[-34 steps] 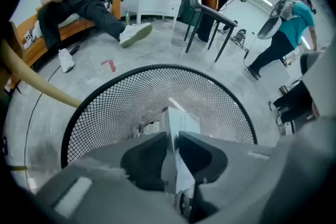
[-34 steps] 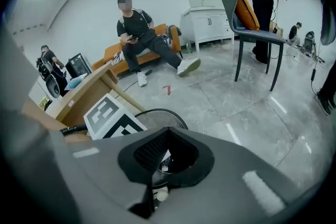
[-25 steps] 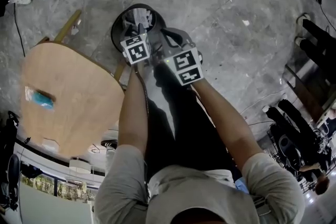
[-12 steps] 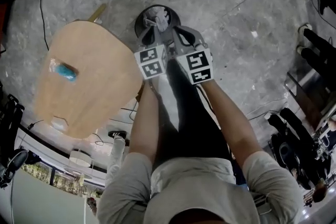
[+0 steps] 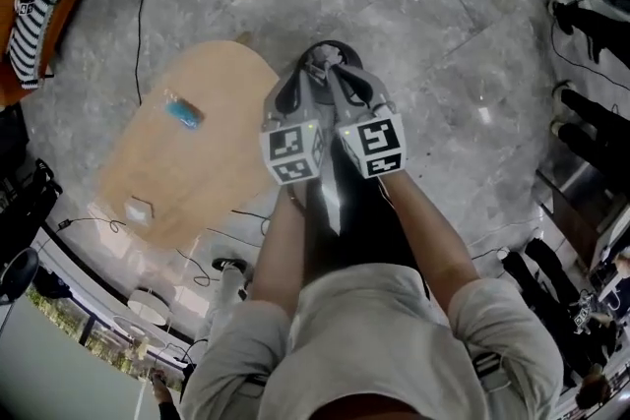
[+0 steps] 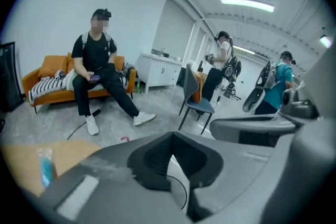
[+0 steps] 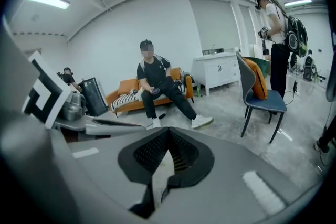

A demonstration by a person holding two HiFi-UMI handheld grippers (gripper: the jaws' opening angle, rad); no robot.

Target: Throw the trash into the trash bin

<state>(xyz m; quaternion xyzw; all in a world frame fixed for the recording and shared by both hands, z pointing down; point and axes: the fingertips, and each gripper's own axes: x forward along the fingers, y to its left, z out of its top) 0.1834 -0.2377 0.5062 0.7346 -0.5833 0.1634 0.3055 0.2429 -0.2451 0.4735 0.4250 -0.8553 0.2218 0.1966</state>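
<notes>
**An open recording lab**

We see a wide hall with a grey stone floor [image 5: 463,34] and strip lights [image 6: 247,3] on a white vaulted ceiling. An orange sofa [image 6: 52,66] and white cabinets [image 6: 160,70] line the wall. At the right, a person with a backpack rig [image 6: 224,63] stands near a second rig-wearer [image 6: 278,81]. A cable [image 5: 139,34] trails across the floor.

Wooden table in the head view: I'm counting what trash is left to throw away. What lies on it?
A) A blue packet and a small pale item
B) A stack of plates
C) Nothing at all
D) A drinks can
A: the wooden table bears a blue packet and, well apart from it near the opposite edge, a small pale item.
</notes>
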